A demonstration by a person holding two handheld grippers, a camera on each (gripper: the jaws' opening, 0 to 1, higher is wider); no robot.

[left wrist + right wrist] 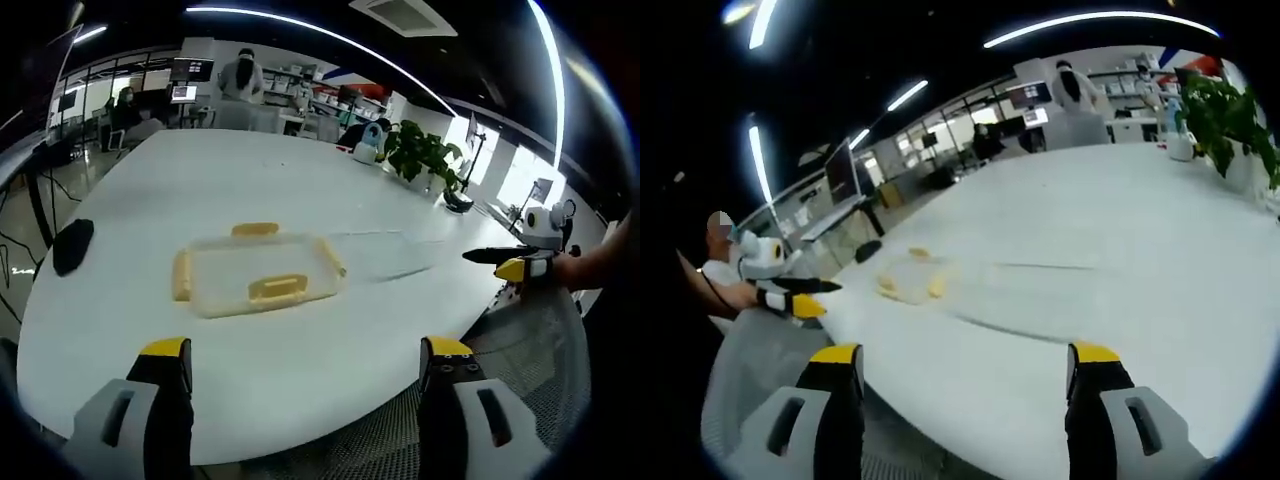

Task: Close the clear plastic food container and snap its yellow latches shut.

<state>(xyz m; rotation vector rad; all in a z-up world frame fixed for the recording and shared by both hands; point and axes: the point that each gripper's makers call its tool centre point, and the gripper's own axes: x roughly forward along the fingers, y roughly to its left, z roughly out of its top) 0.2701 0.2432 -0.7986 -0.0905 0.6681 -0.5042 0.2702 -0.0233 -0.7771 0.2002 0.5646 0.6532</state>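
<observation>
Two tools, both spread wide and pinching nothing.

Left gripper view: left tool [305,365] hangs off the near edge of the white surface [150,190]. Clear container [256,272] sits on the surface ahead of the jaws, well apart from them. Yellow latches [277,288] show on its near, far and side edges; can't tell whether the lid is seated. Right tool [512,262] is off the surface edge, well right of the container. Dark object [72,245] lies left of the container, near the surface edge.

Right gripper view: right tool [965,370] is at the surface's near edge; the container [908,277] is small, far ahead and left of the jaws. Left tool [800,297] is just left of the container, off the edge.

Handling guess: light, thin, slick plastic; walls flex, so it will likely slide when pushed. I'd press the lid flat with one tool, pinch each latch tab at its outer lip.
</observation>
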